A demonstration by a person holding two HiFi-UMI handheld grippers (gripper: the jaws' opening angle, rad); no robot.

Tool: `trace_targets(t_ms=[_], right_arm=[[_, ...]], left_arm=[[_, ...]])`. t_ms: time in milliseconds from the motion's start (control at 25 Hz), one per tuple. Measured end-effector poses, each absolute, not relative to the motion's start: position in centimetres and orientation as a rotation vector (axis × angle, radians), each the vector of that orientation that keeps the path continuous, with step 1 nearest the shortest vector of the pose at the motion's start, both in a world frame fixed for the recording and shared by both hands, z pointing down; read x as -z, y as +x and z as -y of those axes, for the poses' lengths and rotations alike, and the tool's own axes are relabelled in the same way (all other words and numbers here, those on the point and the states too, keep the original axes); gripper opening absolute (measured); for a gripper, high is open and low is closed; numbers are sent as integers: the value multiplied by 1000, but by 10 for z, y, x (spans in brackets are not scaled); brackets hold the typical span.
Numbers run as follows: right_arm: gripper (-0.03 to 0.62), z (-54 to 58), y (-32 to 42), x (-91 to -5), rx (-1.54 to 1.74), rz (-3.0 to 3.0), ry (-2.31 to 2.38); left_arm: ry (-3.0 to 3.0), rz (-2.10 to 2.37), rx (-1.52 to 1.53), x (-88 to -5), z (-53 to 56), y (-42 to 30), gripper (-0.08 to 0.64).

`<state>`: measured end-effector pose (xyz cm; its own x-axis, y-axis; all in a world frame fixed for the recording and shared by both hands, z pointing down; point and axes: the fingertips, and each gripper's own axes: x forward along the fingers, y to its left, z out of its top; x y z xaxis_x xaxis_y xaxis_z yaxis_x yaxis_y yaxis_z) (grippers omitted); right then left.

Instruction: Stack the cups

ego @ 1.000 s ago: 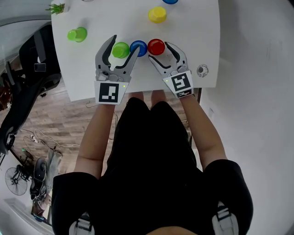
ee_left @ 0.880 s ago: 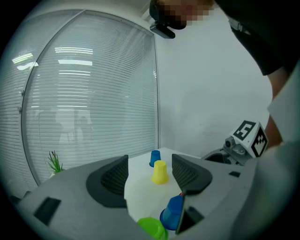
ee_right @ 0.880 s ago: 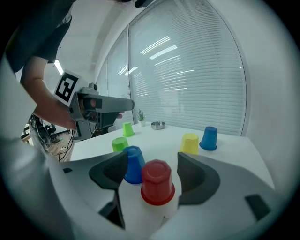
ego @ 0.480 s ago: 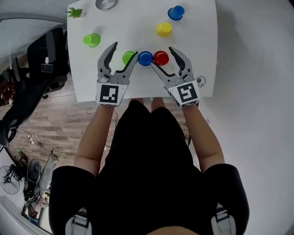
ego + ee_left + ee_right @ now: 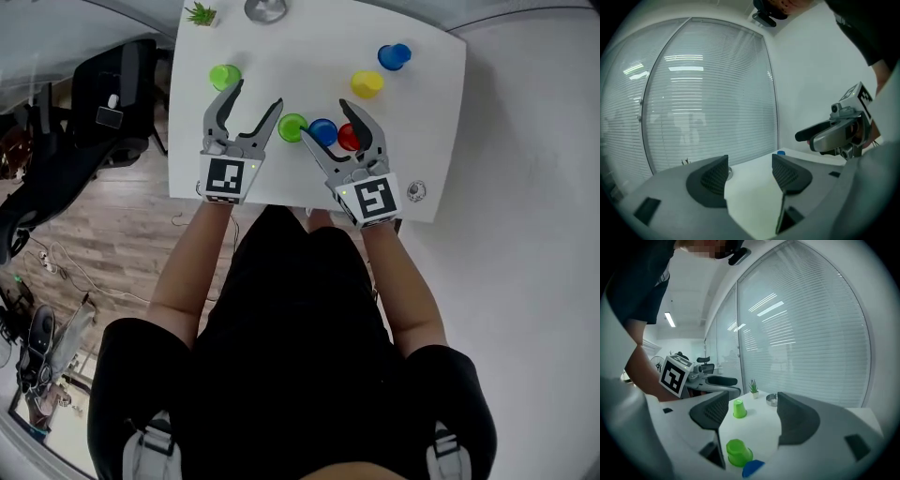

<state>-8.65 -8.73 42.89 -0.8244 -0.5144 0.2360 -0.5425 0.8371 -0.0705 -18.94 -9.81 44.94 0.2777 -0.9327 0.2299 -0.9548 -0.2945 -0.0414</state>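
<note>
Six cups (image 5: pixel 292 127) inverted, unstacked | left gripper (image 5: pixel 256 94) wide, empty | right gripper (image 5: pixel 322 122) wide, holding nothing

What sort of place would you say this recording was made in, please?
Most likely an office or lab room: slatted window blinds run along the wall, a black office chair stands beside the white table on a wood floor, and a small potted plant sits at the table's far corner.

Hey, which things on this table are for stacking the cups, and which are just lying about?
For the job: far green cup, near green cup, near blue cup, far blue cup, red cup, yellow cup.
Lying about: potted plant, metal dish, round mark.
</note>
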Motion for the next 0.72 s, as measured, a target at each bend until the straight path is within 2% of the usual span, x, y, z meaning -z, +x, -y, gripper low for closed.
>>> trace_targets(t_ms=[720], right_arm=[[297, 103, -187, -460, -259, 2791, 708]], left_arm=[[2293, 1855, -366, -493, 113, -284, 295]])
